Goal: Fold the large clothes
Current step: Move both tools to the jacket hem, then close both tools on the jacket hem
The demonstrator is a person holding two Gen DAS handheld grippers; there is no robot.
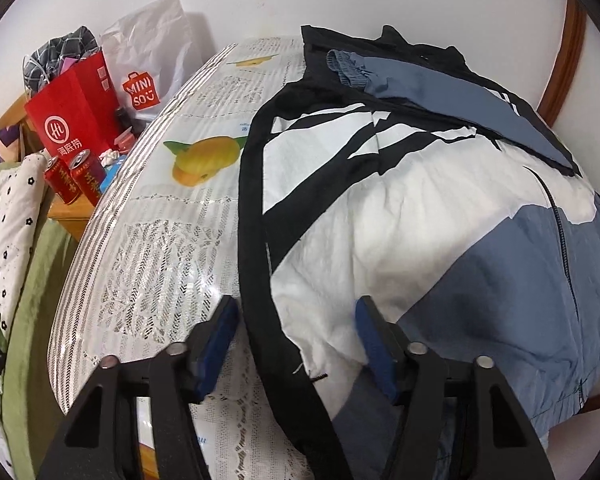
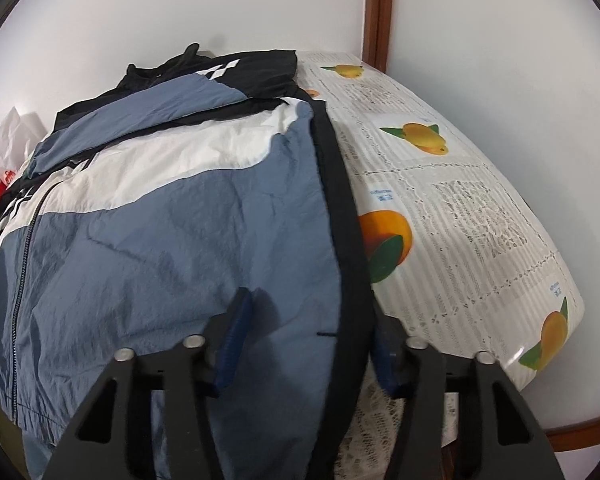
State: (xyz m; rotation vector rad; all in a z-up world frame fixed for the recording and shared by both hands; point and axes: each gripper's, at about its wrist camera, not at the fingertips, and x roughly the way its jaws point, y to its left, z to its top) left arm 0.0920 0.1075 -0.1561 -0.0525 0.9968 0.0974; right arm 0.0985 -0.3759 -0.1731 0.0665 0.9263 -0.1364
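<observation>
A blue, white and black zip jacket (image 1: 420,208) lies spread on the table, its sleeves folded across the chest. In the left wrist view my left gripper (image 1: 298,332) straddles the jacket's black side band (image 1: 256,280) near the hem. Its blue pads (image 1: 220,332) stand well apart and the fabric lies loose between them. In the right wrist view the same jacket (image 2: 160,220) fills the left half. My right gripper (image 2: 310,340) straddles the other black side band (image 2: 348,240), with jaws apart. The band partly covers the right pad.
The table wears a white lace cloth with fruit prints (image 1: 160,264) (image 2: 460,200). To its left stand a red paper bag (image 1: 76,116), a white Miniso bag (image 1: 148,64) and two red cans (image 1: 76,180), with bedding (image 1: 4,240) beside them. White walls and wooden trim (image 2: 380,8) lie behind.
</observation>
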